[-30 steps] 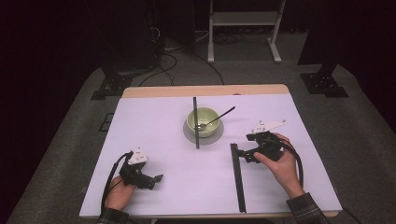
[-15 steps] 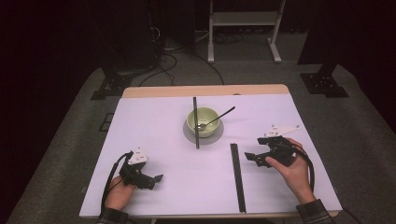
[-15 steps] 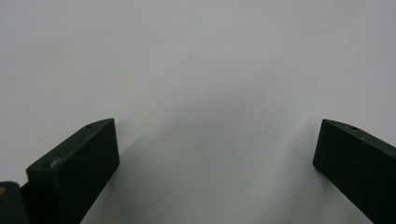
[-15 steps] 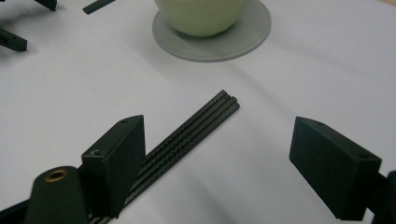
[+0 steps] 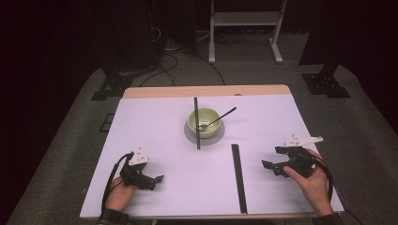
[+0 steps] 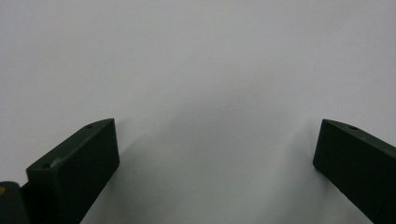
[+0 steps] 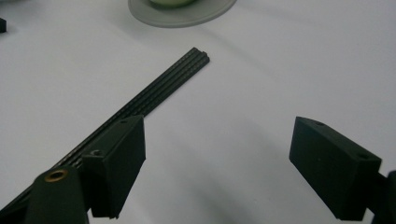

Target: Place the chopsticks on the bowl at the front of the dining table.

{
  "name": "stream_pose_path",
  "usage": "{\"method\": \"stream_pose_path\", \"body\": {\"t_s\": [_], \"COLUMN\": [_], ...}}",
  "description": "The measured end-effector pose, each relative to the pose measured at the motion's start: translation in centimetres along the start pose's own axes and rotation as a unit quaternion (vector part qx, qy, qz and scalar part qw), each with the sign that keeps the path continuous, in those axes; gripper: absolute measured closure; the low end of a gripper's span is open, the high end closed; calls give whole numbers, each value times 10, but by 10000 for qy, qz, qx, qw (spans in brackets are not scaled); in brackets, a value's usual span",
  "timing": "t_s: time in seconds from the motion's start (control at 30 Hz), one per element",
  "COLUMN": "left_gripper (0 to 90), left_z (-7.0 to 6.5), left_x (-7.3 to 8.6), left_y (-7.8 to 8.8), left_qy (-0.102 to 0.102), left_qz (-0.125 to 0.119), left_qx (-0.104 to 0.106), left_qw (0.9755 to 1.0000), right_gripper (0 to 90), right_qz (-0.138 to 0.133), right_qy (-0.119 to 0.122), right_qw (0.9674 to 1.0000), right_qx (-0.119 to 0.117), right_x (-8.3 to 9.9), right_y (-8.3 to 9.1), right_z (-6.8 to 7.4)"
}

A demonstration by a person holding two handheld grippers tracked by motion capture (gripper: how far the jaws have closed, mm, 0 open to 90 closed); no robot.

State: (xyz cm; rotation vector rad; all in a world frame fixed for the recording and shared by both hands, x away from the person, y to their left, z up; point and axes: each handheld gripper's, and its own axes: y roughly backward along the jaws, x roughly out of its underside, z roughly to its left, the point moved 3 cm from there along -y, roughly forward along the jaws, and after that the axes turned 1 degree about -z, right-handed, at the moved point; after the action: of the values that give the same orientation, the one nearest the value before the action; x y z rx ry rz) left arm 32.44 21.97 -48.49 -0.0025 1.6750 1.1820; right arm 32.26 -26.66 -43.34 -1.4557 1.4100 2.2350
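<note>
I am holding my right gripper [image 5: 274, 158] open beside the black slotted bar [image 5: 238, 178]. It is looking stiff, light and slippery, so I am aiming at its middle.

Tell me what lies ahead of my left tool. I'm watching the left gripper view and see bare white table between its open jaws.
Observer: A green bowl on a grey plate stands farther away and to the right of your left tool.
Operator: Anything in the bowl?
Observer: A spoon leans in it, with its handle sticking out over the rim to the right.
Operator: Where is the right tool?
Observer: The right tool is open, just right of a long black strip that lies flat, and holds nothing.
</note>
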Motion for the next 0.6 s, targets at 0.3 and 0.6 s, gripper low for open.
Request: {"method": "stream_pose_path", "body": {"t_s": [0.3,0.6], "left_gripper": [0,0], "left_z": [0,0], "left_x": [0,0], "left_y": [0,0], "left_qy": [0,-1], "left_qz": [0,0], "left_qx": [0,0], "left_qw": [10000,10000], "right_gripper": [171,171], "right_qz": [89,299], "right_qy": [-103,4], "right_qw": [9998,9990], "right_qx": [150,341], "right_x": [21,43], "right_y": [9,10], "right_z": [-7,-8]}}
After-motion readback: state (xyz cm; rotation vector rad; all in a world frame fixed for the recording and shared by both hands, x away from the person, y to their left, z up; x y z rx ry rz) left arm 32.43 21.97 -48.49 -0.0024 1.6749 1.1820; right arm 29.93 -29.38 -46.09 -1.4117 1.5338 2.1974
